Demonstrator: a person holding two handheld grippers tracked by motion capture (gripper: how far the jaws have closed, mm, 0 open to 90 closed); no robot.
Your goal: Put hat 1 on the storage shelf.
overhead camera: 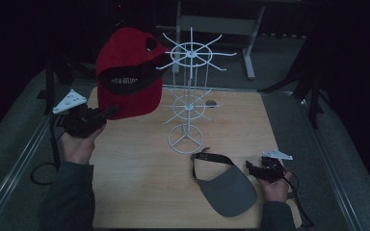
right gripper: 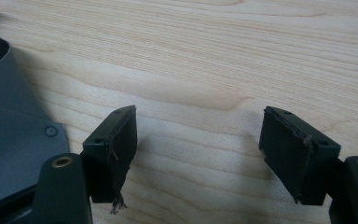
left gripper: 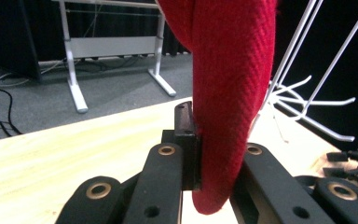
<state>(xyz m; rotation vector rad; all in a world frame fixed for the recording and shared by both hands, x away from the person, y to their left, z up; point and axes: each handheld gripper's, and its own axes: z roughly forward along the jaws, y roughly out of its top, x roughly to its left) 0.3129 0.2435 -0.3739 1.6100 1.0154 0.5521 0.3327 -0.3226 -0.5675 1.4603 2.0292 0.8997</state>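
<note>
Left gripper (overhead camera: 107,113) clamped on brim edge of red cap (overhead camera: 127,72), held up off wooden table (overhead camera: 139,168) at far-left, crown hanging beside upper arms of white wire rack (overhead camera: 189,91). Gripped by brim so crown opening stays free, probably to drop over one of rack's top hooks; cap raised to about top-ring level, which fits that reading. Black inner band with white lettering facing camera, too small to read

Rack standing mid-table on ring base, two tiers of radial hooks, nothing hung on them yet as far as visible

Grey visor (overhead camera: 225,185) flat on table right of rack base, black strap curled toward rack. Right gripper (overhead camera: 256,169) resting just beside visor's right edge, jaws spread wide, gripping nothing; likely parked there for next pick

View differences:
- High view gives layout: cap vs rack height, visor vs right gripper, both forearms coming in from bottom. Pad contact not resolvable there, too dark
- Left gripper view settles grip: red cap (left gripper: 228,102) fabric pinched between both jaws, thick weave folded under at bottom, rack (left gripper: 307,88) wires behind to right
- Right gripper view settles open state: bare table (right gripper: 205,70) between right gripper (right gripper: 196,140) pads, visor (right gripper: 14,135) grey panel with snap rivet lying outside left jaw, apart from pad. Frayed thread hanging off left pad
</note>
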